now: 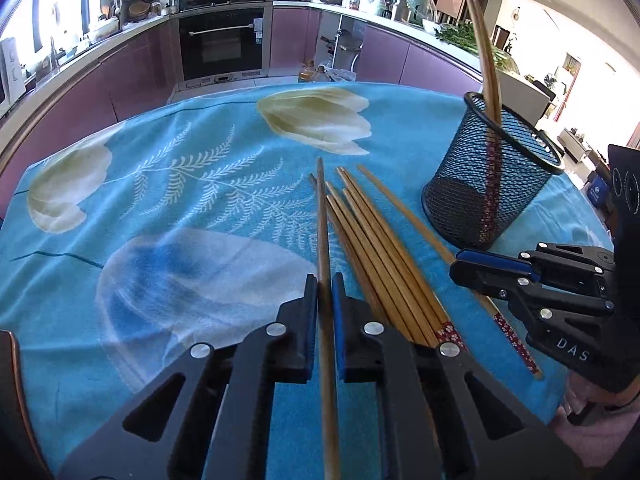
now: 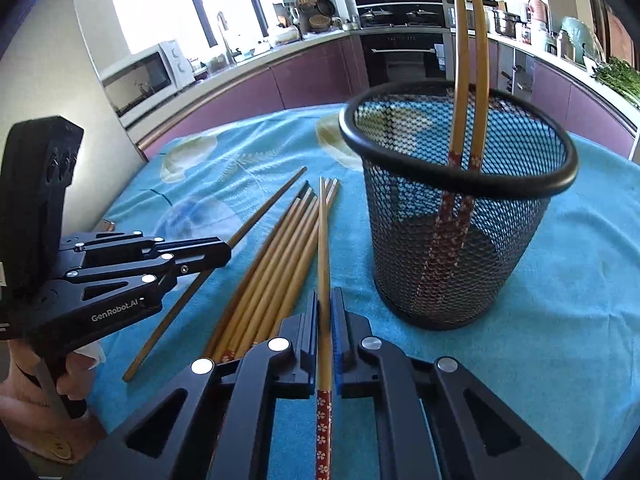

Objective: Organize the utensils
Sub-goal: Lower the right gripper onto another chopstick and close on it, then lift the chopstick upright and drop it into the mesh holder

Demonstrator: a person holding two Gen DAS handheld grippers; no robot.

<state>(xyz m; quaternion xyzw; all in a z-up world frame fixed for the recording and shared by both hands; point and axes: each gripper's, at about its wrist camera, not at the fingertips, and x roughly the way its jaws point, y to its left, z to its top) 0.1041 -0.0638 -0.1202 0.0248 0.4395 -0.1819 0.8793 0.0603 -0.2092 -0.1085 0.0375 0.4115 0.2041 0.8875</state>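
Note:
A pile of wooden chopsticks (image 1: 372,248) with red flowered ends lies on the blue cloth; it also shows in the right wrist view (image 2: 272,268). A black mesh cup (image 1: 492,184) stands to the right with two chopsticks (image 2: 464,72) upright in it. My left gripper (image 1: 325,280) is shut on one chopstick (image 1: 322,216), left of the pile. My right gripper (image 2: 329,298) is shut on another chopstick (image 2: 323,240), near the cup (image 2: 460,216). Each gripper shows in the other's view: right (image 1: 456,268), left (image 2: 226,252).
The table is covered by a blue floral cloth (image 1: 180,184). Purple kitchen cabinets and an oven (image 1: 222,40) stand behind the table. A microwave (image 2: 148,76) sits on the counter at left. The person's hand (image 2: 48,392) holds the left gripper's handle.

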